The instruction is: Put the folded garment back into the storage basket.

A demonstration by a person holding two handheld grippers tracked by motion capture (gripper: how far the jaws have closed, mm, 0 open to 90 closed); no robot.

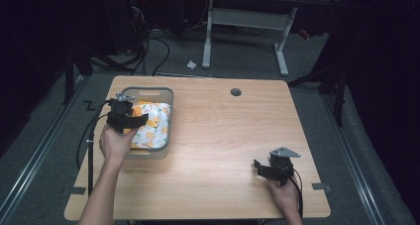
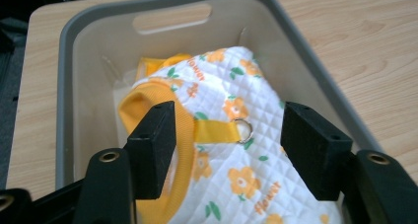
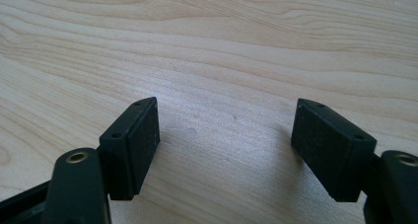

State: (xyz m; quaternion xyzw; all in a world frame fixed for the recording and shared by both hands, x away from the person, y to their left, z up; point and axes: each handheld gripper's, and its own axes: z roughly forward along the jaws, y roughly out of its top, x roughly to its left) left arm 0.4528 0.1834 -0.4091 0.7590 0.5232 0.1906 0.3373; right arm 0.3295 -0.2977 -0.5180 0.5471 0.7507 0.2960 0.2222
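Observation:
A grey plastic basket [image 1: 169, 117] [image 2: 69, 76] stands on the left part of the wooden table [image 1: 223, 136]. Inside it lies a white quilted garment [image 1: 154, 123] [image 2: 236, 115] with orange flowers, yellow trim and a small metal ring on a yellow strap. My left gripper [image 1: 130, 120] [image 2: 227, 147] hangs open over the garment, its jaws apart on either side of the strap, holding nothing. My right gripper [image 1: 261, 167] [image 3: 224, 150] rests open low over bare wood near the table's front right, nothing between its jaws.
A round cable hole [image 1: 236, 92] sits in the table's far middle. Beyond the table stands a white-legged desk [image 1: 245, 24] with cables on the grey floor. Black cables [image 1: 86, 136] trail off the table's left edge.

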